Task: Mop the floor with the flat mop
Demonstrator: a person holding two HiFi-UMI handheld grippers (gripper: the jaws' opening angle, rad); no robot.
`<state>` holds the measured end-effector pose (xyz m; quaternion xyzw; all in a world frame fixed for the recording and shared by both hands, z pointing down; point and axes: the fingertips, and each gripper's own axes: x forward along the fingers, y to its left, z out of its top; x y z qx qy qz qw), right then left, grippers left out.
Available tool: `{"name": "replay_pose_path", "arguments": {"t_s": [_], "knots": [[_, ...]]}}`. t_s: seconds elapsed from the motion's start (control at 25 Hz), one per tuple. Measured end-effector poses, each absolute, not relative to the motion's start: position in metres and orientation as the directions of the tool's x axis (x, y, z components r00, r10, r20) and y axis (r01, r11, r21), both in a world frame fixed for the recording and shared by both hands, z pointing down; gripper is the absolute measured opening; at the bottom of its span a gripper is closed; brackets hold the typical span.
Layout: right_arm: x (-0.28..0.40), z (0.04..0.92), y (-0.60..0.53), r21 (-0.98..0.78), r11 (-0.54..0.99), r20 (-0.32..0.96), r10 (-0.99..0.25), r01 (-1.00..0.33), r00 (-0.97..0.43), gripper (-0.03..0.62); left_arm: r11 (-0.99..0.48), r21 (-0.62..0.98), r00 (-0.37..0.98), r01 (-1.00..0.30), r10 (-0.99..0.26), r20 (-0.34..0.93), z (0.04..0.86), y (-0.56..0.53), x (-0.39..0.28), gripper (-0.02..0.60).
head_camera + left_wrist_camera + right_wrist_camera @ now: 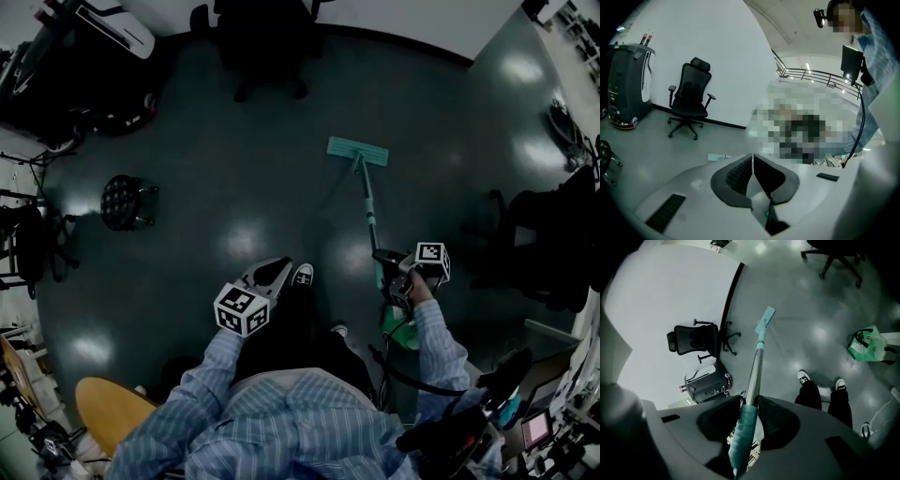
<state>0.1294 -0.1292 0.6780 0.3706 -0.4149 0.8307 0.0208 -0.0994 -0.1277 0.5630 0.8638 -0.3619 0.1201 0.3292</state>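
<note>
The flat mop has a teal rectangular head (357,151) lying flat on the dark grey floor, ahead of me and a little right. Its metal handle (367,201) slants back to my right gripper (397,272), which is shut on the teal grip. In the right gripper view the mop handle (755,369) runs from between the jaws of that gripper (749,404) out to the mop head (765,319). My left gripper (272,276) hangs in front of my legs, shut and holding nothing. The left gripper view shows my left gripper (753,165) with the jaws pressed together and the mop head (718,157) small beyond them.
A black office chair (267,42) stands by the far wall, with a large machine (626,84) to its left. A round black stool (125,201) is at left, more chairs (539,244) at right. A green bag (401,328) sits by my right foot; a wooden table (108,412) is near left.
</note>
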Motion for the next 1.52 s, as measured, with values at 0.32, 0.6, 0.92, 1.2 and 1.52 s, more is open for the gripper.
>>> {"name": "replay_pose_path", "arguments": {"t_s": [0.32, 0.6, 0.92, 1.2, 1.52], "knots": [[0.119, 0.706, -0.263, -0.674, -0.643, 0.663, -0.31, -0.363, -0.682, 0.12, -0.484, 0.499, 0.692, -0.719, -0.57, 0.444, 0.579, -0.184, -0.128, 0.015], [0.114, 0.718, -0.369, -0.671, -0.658, 0.673, -0.345, -0.342, -0.654, 0.118, -0.446, 0.529, 0.683, -0.722, -0.584, 0.439, 0.596, -0.202, -0.139, 0.015], [0.127, 0.725, -0.461, -0.665, -0.658, 0.702, -0.388, -0.354, -0.597, 0.118, -0.394, 0.559, 0.672, -0.73, -0.563, 0.481, 0.621, -0.178, -0.15, 0.015], [0.133, 0.741, -0.481, -0.663, -0.683, 0.707, -0.437, -0.307, -0.555, 0.118, -0.346, 0.56, 0.642, -0.753, -0.574, 0.508, 0.64, -0.169, -0.163, 0.015], [0.122, 0.724, -0.427, -0.666, -0.66, 0.707, -0.408, -0.348, -0.578, 0.118, -0.383, 0.566, 0.667, -0.731, -0.575, 0.473, 0.622, -0.164, -0.154, 0.015]]}}
